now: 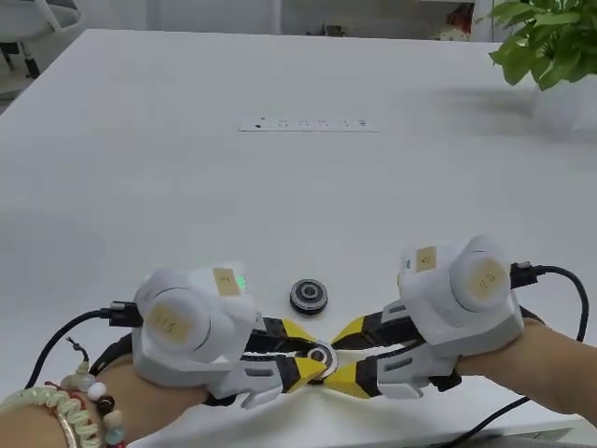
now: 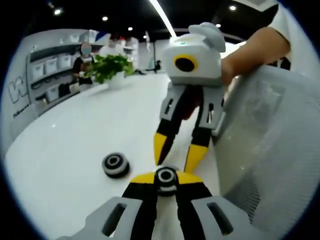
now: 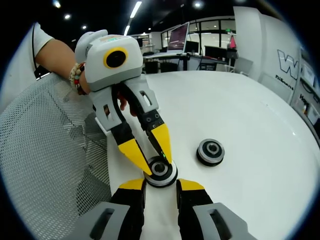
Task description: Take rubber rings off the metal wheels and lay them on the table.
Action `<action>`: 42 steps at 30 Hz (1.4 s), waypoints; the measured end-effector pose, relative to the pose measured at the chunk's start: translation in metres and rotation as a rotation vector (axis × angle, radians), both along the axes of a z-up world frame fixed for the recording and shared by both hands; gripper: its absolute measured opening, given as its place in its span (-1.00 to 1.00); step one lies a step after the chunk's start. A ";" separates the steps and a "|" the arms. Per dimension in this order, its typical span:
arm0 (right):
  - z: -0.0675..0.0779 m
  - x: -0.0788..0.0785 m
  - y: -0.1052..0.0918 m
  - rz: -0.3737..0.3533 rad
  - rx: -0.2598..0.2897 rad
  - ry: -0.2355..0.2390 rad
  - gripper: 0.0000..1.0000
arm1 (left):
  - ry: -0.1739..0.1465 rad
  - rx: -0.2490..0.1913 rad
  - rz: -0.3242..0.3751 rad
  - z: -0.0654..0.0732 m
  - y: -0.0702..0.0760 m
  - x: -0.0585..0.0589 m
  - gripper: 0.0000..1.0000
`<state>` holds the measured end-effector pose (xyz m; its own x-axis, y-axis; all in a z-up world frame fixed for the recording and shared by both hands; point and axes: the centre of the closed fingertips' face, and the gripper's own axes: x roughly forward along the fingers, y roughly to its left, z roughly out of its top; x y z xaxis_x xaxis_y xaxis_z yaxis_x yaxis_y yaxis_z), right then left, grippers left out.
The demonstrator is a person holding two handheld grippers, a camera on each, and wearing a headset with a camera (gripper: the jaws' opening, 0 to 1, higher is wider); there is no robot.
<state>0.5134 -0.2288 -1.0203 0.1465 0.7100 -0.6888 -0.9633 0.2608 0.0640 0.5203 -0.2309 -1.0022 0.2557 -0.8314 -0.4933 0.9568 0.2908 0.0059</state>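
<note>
So the left gripper [image 2: 166, 176], a white plastic shell with black arms and yellow wedge tips, is clamped tight on a small round metal wheel with a black rubber ring [image 3: 160, 171]. It's pinching that wheel by the rim, just on the person's side of the second black-ringed metal wheel [image 1: 308, 295]. The right gripper [image 3: 161, 186] is the same build and faces it with its jaws parted, one tip either side of the held wheel. Can't tell if they actually touch it. The second wheel lies flat on the glossy white table [image 1: 187, 168], with a shiny hub and a matte black ring. As for writing, each gripper has a round tan sticker and a small yellowish tag, but the marks are too small to read. Far beyond the second wheel there's a pale flat strip [image 1: 308, 124] with tiny dark marks, also unreadable. The right gripper view catches a big "W" [image 3: 290, 62] on the wall, and the line under it is too blurred to read. Beyond the second wheel and off to the right sits a leafy green plant [image 1: 546, 42]. Beaded bracelets [image 1: 84, 397] are on the left wrist.
</note>
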 end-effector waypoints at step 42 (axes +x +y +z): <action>0.001 0.004 0.007 -0.017 -0.007 -0.030 -0.50 | -0.008 -0.006 0.012 0.000 0.002 0.002 -0.72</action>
